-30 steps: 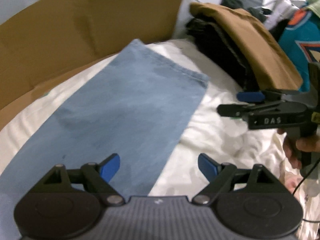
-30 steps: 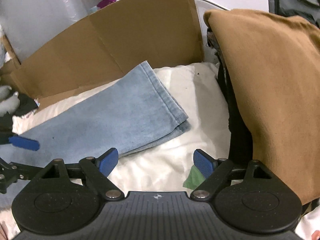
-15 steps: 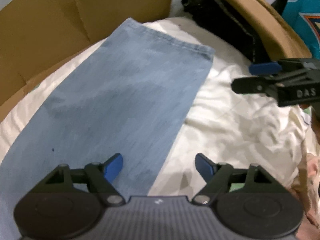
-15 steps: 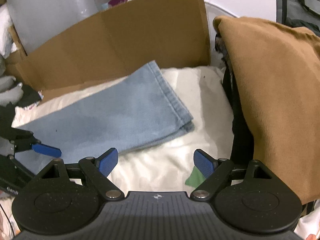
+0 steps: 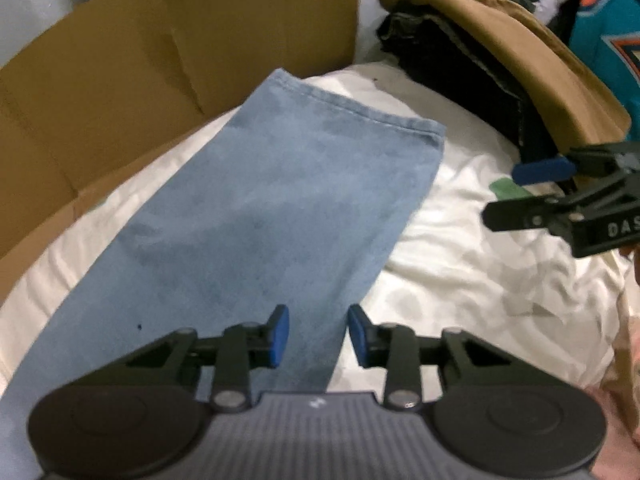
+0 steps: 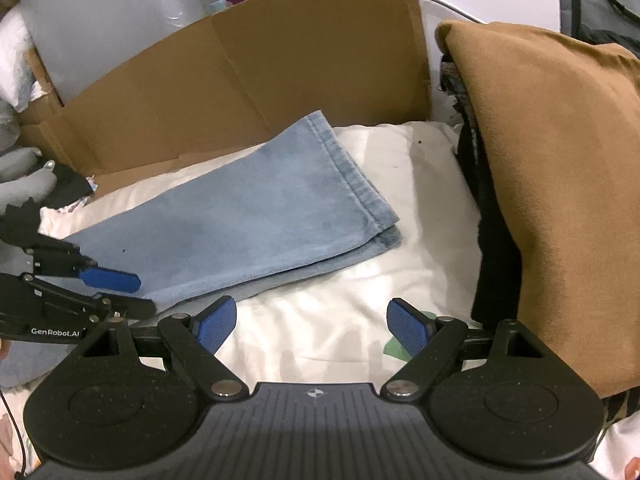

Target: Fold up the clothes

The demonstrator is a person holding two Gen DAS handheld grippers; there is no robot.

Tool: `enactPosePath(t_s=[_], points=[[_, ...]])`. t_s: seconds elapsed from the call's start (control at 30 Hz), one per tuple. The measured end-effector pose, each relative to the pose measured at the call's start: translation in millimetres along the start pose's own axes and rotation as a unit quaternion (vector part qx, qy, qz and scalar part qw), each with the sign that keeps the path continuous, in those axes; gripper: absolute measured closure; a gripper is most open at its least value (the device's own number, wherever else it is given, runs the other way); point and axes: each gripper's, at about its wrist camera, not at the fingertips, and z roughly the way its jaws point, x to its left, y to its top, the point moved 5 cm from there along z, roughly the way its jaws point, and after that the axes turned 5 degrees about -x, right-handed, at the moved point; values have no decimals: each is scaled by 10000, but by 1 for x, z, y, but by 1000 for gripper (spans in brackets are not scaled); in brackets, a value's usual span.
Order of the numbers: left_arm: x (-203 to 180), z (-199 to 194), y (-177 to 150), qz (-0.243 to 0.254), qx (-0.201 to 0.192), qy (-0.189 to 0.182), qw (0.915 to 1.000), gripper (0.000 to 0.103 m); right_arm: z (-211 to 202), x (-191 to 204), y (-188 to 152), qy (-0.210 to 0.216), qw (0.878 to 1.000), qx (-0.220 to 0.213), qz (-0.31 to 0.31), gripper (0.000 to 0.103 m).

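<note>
Light blue jeans (image 5: 264,216) lie flat on white bedding, legs stacked, hems toward the cardboard; they also show in the right wrist view (image 6: 256,220). My left gripper (image 5: 318,334) hovers over the near edge of the jean leg, its jaws partly closed with a gap and nothing between them. It shows at the left of the right wrist view (image 6: 116,292). My right gripper (image 6: 312,326) is open and empty over the bedding, right of the jeans. It shows at the right of the left wrist view (image 5: 520,192).
A cardboard wall (image 6: 248,64) stands behind the jeans. A stack of folded clothes topped by a brown garment (image 6: 560,168) stands at the right, over dark clothes (image 5: 460,64). A teal jersey (image 5: 604,36) lies beyond. White bedding (image 6: 328,320) covers the surface.
My left gripper's jaws have narrowed from wide open to a small gap. The left gripper has drawn back a little over the jeans. The right gripper has stayed open.
</note>
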Motion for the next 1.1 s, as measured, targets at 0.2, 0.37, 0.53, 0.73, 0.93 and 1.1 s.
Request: enactPosePath(t_s=[0.2,0.37,0.53,0.73,0.93,1.1], points=[[-3,2,-1,-116,-56,-166,9998,96,11,19,-3,231,9994,94,-219,20],[6,-4,8,-319,-178,-147,9992,100,27,40,-2,431,9985,136,-324,53],[7,-7,10,-397,-217,-223,9987,101,37,53,7,530,9978,81,-400,53],[6,-5,10,-497,-245,-279,9981,101,58,57,13,498,9974,191,-487,53],[3,1,3,-534,-229,-382,9976,100,68,53,-10,494,9942,387,-877,55],[-8,17,-9,-338,-96,-380,9987,84,61,52,-11,493,9940,525,-821,58]])
